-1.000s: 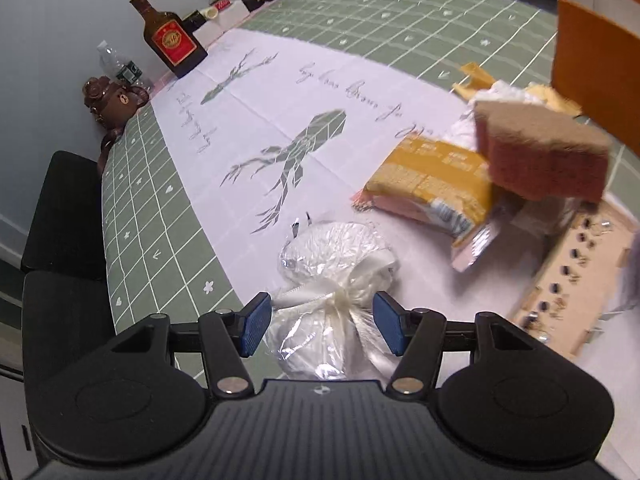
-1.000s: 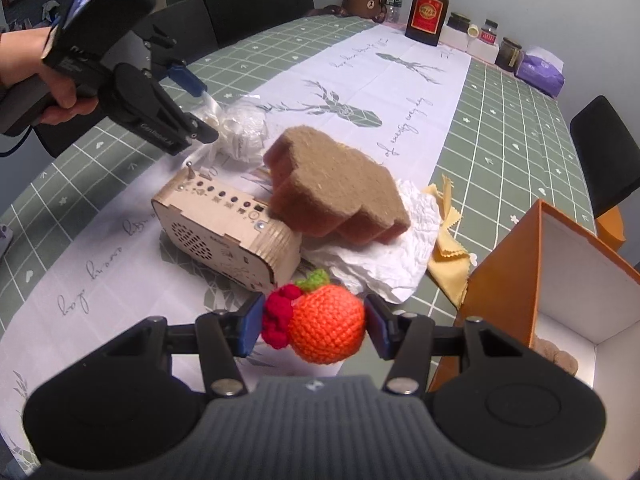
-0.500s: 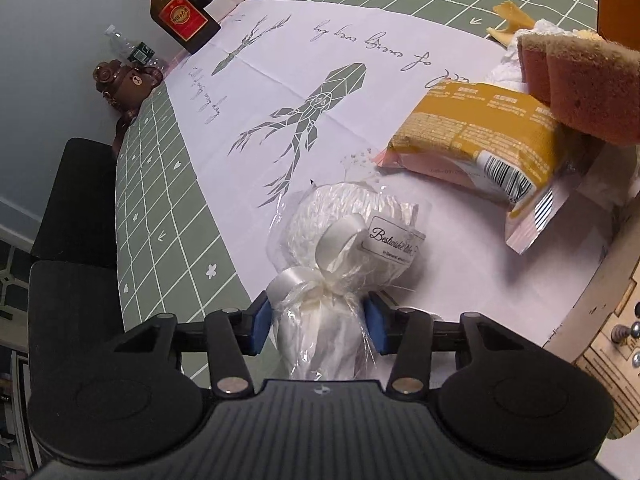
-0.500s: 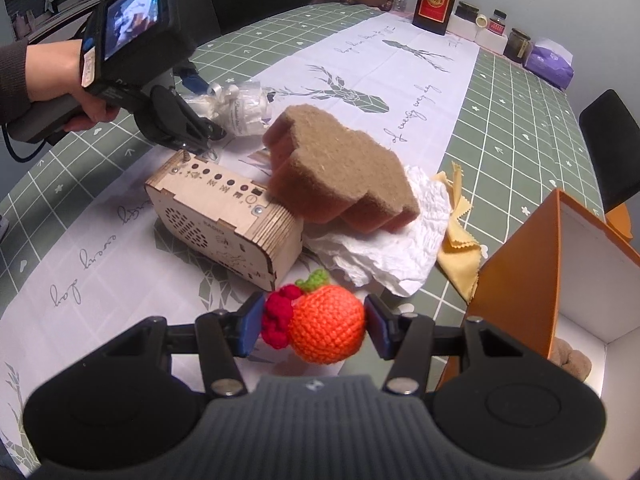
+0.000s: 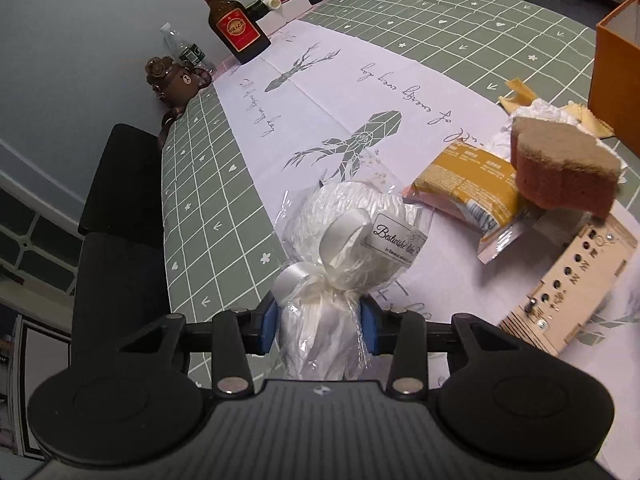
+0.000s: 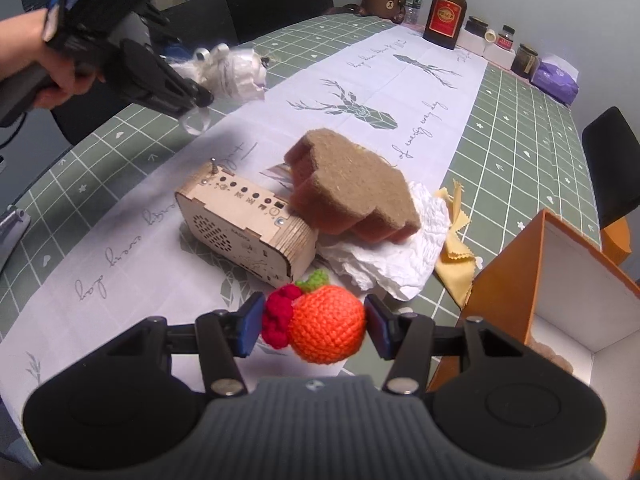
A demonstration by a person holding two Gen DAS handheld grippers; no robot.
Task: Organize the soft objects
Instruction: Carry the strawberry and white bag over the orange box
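Note:
My left gripper [image 5: 319, 327] is shut on a white soft bundle [image 5: 344, 240] wrapped in clear film with a ribbon, held above the table; it also shows in the right wrist view [image 6: 230, 70]. My right gripper [image 6: 314, 326] is shut on an orange crocheted fruit [image 6: 326, 328] with a red flower, next to the open orange box [image 6: 560, 280]. A brown sponge [image 6: 352, 184] lies on crumpled white paper [image 6: 384, 260]. A yellow cloth [image 6: 454, 236] lies beside the box.
A wooden radio box [image 6: 244, 226] sits by the sponge. A yellow snack packet [image 5: 468, 180] lies on the white runner. A bottle [image 5: 236, 26], jars, a bear jar [image 5: 172, 82] and a purple tissue pack [image 6: 556, 80] stand at the far end. Black chairs surround the table.
My left gripper closed on the white bundle and lifted it off the table. My right gripper still holds the orange fruit, moved a little nearer the box.

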